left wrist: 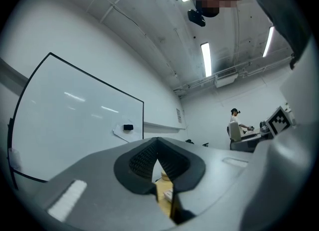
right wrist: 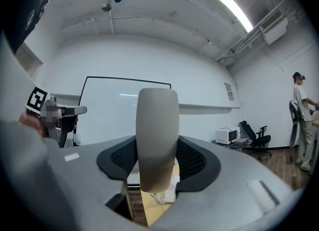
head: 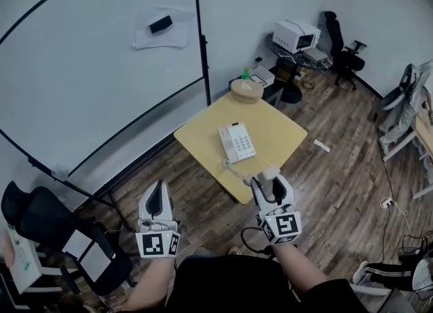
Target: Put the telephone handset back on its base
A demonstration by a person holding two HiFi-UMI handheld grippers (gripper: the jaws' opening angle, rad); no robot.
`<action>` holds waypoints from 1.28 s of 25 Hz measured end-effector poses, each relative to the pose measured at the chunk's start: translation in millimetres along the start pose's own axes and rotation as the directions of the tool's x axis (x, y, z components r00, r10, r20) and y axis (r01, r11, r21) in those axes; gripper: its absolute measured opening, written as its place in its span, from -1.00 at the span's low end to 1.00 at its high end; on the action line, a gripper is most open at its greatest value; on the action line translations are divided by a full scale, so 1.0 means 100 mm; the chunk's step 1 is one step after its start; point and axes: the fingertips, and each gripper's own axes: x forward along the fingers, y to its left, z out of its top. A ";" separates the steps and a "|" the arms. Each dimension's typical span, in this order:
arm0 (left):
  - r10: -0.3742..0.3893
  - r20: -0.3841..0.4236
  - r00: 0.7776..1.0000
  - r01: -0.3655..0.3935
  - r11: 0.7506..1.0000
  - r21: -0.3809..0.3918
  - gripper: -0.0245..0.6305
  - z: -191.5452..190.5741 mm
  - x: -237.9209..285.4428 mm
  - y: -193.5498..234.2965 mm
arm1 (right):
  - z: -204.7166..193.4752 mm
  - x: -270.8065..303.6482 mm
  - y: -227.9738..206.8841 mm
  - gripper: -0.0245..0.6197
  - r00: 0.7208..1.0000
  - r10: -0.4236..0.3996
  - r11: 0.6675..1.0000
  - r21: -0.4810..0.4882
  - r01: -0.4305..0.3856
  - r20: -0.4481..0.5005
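My right gripper (head: pixel 269 184) is clamped on the telephone handset (head: pixel 270 172), and its own view shows the pale handset (right wrist: pixel 157 145) standing upright between the two dark pads, gripped on both sides. I hold it over the near edge of the yellow table (head: pixel 281 128), close to the white telephone base (head: pixel 237 142) but apart from it, so the handset is not yet on the base. The coiled cord (head: pixel 233 168) runs from the base toward the handset. My left gripper (head: pixel 157 194) hangs off to the left over the wooden floor (head: pixel 338 170), away from the table, its jaws brought together at the tips with nothing between them.
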 end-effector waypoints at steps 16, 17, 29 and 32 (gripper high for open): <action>0.031 -0.011 0.999 -0.031 1.000 0.004 -0.93 -0.38 0.86 0.33 | -0.13 0.96 -0.30 -0.20 0.998 0.052 0.999 -0.004 -0.052 -0.024; 0.029 -0.013 0.999 -0.029 1.000 0.001 -0.93 -0.43 0.97 0.40 | -0.13 1.06 -0.32 -0.20 0.998 0.049 0.999 -0.007 -0.050 -0.028; -0.071 -0.056 0.996 0.067 0.995 -0.068 -0.93 -1.01 2.52 1.12 | -0.29 2.44 -0.46 -0.20 0.993 -0.004 1.000 -0.016 0.002 -0.119; -0.108 -0.061 0.992 0.102 0.990 -0.094 -0.93 -1.16 2.85 1.29 | -0.34 2.73 -0.45 -0.20 0.989 -0.032 0.999 -0.025 0.029 -0.143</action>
